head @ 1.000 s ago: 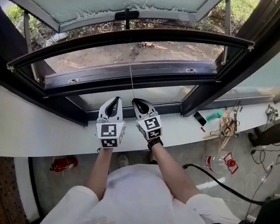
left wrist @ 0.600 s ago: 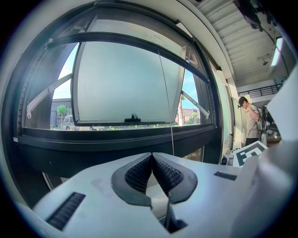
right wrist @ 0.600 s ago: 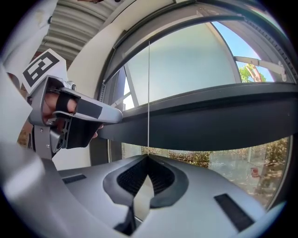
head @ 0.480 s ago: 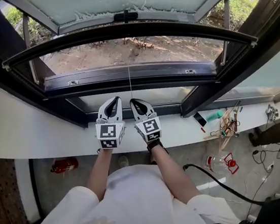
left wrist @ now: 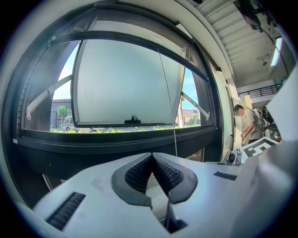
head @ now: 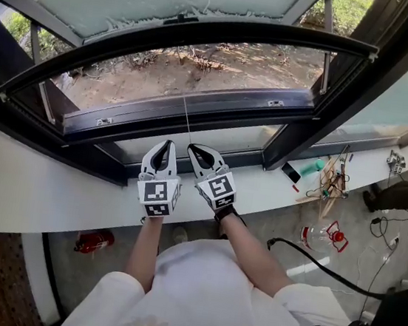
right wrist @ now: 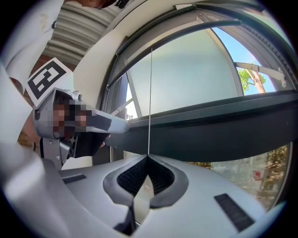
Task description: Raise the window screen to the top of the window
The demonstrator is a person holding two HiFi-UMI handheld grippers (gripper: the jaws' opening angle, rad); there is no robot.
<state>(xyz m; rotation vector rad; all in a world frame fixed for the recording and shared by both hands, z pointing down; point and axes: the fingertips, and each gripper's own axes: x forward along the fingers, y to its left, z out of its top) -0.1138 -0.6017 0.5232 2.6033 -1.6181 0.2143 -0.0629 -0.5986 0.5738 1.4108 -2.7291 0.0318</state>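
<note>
The screen's dark bottom rail (head: 191, 32) arcs across the upper part of the window opening. From it a thin cord (head: 187, 119) runs down to my right gripper (head: 190, 147), which is shut on the cord's lower end just above the white sill (head: 52, 183). In the right gripper view the cord (right wrist: 150, 102) goes straight up from the closed pads (right wrist: 139, 174) to the rail (right wrist: 186, 30). My left gripper (head: 166, 145) is close beside the right one. It is shut with nothing between its pads (left wrist: 139, 173). The cord (left wrist: 170, 97) passes to its right.
Beyond the screen rail (left wrist: 135, 39) the glass sash (left wrist: 125, 83) is swung outward. Small tools and a teal item (head: 326, 178) lie on the sill at right. Below are a red extinguisher (head: 93, 239), a bottle (head: 317, 237) and a black cable (head: 324, 267). A person (left wrist: 247, 123) stands at right.
The screen's dark rail has risen in the window opening, and the cord shows longer below it. My right gripper has shifted slightly left. The left gripper has stayed put.
</note>
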